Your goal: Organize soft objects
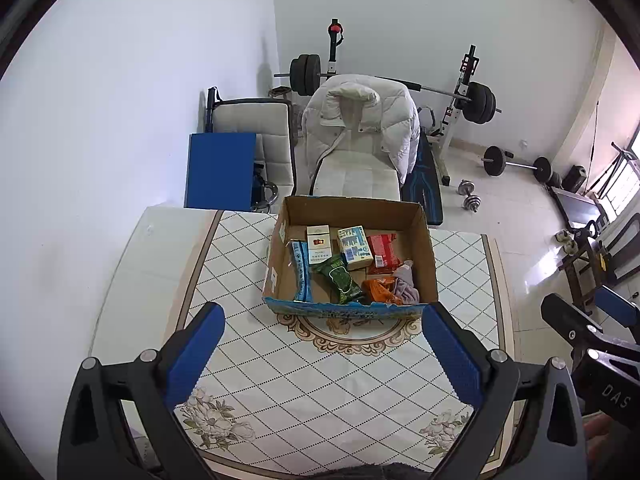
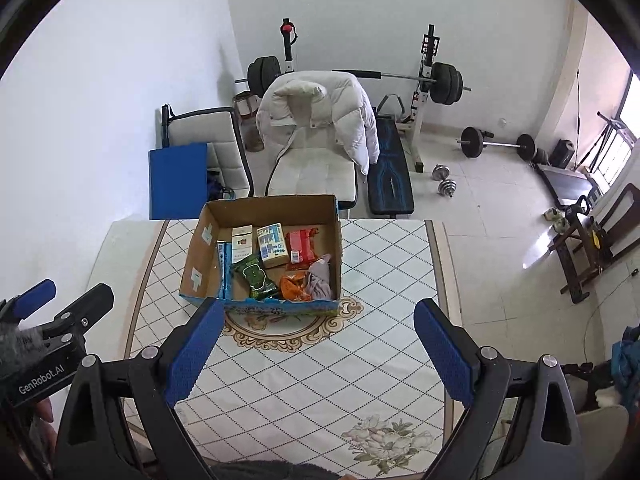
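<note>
An open cardboard box [image 1: 424, 248] [image 2: 196, 256] stands on the table's far half. Inside lie a green packet [image 1: 339, 278] [image 2: 256, 276], an orange packet [image 1: 380, 290] [image 2: 294, 286], a red packet [image 1: 382, 250] [image 2: 302, 246], a long blue packet [image 1: 301, 276] [image 2: 224, 268], two small cartons [image 1: 354, 248] [image 2: 272, 245] and a crumpled greyish-purple cloth [image 1: 406, 286] [image 2: 320, 278]. My left gripper [image 1: 324, 354] is open and holds nothing, hovering over the table short of the box. My right gripper [image 2: 320, 348] is also open with nothing in it, just before the box's near wall.
The table [image 1: 304, 396] [image 2: 320, 384] carries a diamond-patterned cloth. Behind it are a chair draped with a white puffer jacket [image 1: 356, 124] [image 2: 320, 116], a second chair with a blue panel [image 1: 220, 176], a weight bench with barbell [image 2: 444, 80], and dumbbells on the floor at right.
</note>
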The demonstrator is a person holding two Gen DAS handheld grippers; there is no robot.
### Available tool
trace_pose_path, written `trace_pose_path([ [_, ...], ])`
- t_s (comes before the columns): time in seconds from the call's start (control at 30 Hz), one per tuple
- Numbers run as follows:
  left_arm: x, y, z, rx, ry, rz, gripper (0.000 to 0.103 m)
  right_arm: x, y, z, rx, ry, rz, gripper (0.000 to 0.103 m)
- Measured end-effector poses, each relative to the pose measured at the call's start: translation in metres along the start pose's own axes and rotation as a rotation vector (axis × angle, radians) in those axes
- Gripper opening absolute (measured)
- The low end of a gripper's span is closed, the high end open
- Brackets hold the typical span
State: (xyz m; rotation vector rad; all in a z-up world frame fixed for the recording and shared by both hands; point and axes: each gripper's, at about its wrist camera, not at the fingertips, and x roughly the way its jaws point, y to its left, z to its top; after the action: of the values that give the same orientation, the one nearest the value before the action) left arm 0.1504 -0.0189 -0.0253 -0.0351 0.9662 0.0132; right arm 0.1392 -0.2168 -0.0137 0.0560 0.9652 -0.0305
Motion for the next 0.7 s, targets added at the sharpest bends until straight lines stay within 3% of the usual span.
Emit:
trace_pose_path([
  [0.7, -0.0004, -0.0057, 0.003, 0.011, -0.006, -0.002, 0.101, -0.0044, -0.0069, 0.0009, 0.009, -0.022, -0.016, 0.098],
])
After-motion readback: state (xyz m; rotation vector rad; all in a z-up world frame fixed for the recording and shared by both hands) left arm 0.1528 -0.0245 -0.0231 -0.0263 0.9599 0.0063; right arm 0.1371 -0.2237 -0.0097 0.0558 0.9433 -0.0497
